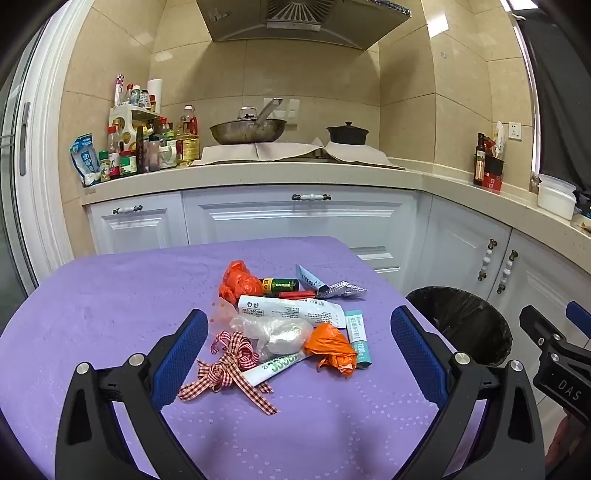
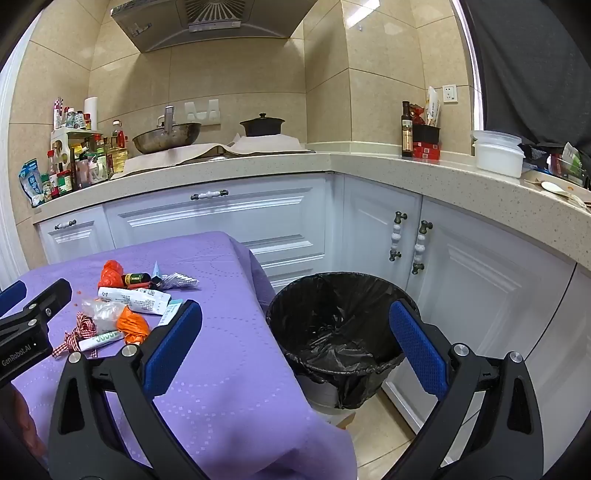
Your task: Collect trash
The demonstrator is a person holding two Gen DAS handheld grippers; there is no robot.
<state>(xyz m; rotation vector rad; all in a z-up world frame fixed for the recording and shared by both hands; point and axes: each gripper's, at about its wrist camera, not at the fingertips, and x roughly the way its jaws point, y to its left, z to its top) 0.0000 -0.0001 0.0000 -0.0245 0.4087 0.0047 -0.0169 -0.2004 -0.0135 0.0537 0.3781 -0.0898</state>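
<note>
Left wrist view: left gripper (image 1: pixel 299 343) spread wide, nothing pinched, hovering over the near side of the bench (image 1: pixel 110 314) w/ purple cloth. Trash pile sits between and just beyond the fingers: red-white checked ribbon (image 1: pixel 229 365) nearest, beside it a clear plastic bag (image 1: pixel 273 332) and a crumpled orange wrapper (image 1: pixel 330 349), a white sachet w/ green print (image 1: pixel 275 367) partly under them. Teal-white tube (image 1: pixel 358 338) just right of the orange wrapper. Behind: long white packet (image 1: pixel 291 310), then second orange wrapper (image 1: pixel 238 282), green battery (image 1: pixel 280 285), red stick (image 1: pixel 295 294), small white tube (image 1: pixel 310 277) and foil blister pack (image 1: pixel 343 289) at the far end. All of it lies on the cloth, none in the bin.

Right wrist view: right gripper (image 2: pixel 295 343) also fully spread, empty, sitting past the bench's right edge, aimed at the trash bin (image 2: pixel 332 325) w/ black liner on the floor, right beside the bench. Can't tell what's at the bin's bottom beyond liner folds.

Far bg: white cabinets (image 2: pixel 221 218), counter w/ wok (image 2: pixel 166 137), black pot (image 2: pixel 262 125), oil and sauce bottles (image 2: pixel 92 158) at left, range hood (image 2: pixel 207 22) above.
</note>
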